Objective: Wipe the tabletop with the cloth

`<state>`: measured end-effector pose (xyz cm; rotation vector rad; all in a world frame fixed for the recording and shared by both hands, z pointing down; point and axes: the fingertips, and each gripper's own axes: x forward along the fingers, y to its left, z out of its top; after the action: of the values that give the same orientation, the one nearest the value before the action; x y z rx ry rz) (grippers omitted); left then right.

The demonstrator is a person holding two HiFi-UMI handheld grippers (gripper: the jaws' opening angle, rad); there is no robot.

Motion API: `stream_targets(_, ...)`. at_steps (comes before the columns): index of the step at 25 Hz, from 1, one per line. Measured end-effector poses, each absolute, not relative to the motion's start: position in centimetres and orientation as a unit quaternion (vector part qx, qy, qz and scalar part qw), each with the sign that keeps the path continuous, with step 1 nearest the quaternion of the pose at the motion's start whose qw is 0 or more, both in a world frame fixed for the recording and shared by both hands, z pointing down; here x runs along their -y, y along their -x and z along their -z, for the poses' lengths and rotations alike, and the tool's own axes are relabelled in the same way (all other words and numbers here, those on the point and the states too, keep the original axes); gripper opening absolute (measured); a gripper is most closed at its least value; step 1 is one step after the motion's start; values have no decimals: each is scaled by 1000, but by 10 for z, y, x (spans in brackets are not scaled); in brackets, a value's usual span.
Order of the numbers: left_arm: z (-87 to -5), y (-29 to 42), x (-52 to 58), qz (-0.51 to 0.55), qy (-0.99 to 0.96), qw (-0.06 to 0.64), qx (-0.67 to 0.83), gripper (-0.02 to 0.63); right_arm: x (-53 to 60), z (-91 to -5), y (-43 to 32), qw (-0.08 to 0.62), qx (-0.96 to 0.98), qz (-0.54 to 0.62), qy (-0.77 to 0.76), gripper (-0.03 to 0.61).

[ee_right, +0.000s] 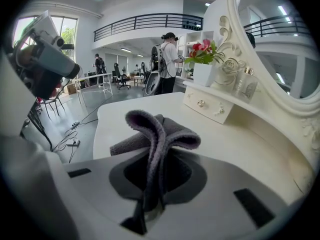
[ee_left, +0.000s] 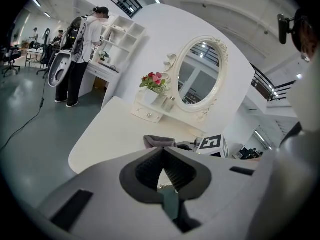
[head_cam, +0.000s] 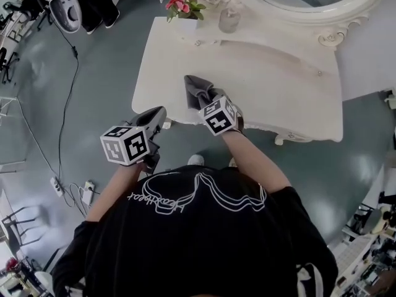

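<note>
Right hand-held gripper (ee_right: 155,169) clamps grey cloth (ee_right: 161,128) over tabletop (ee_right: 227,149); shirt script (head_cam: 198,198) illegible.

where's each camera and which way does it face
Head view: on the person's head, looking steeply down at the table; shows forearms, black shirt, left gripper, right gripper.
Left gripper view: on that gripper, beside the table, facing the mirror; shows its shut, empty jaws.
Right gripper view: on that gripper, over the table, facing the flowers; shows its jaws shut on the cloth.
All three share the table, cloth and flowers.
</note>
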<state>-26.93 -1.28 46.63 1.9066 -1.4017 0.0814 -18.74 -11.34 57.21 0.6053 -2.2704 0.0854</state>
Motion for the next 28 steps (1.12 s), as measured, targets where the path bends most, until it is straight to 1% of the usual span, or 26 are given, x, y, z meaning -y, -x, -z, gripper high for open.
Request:
stream_targets(17, -461, 202, 33, -51, -749, 383, 539, 5, 128, -572, 104, 388, 885, -46, -253, 48)
stream_targets(28, -457, 141, 51, -53, -758, 383, 525, 5, 146, -572, 26, 397, 875, -57, -272, 48)
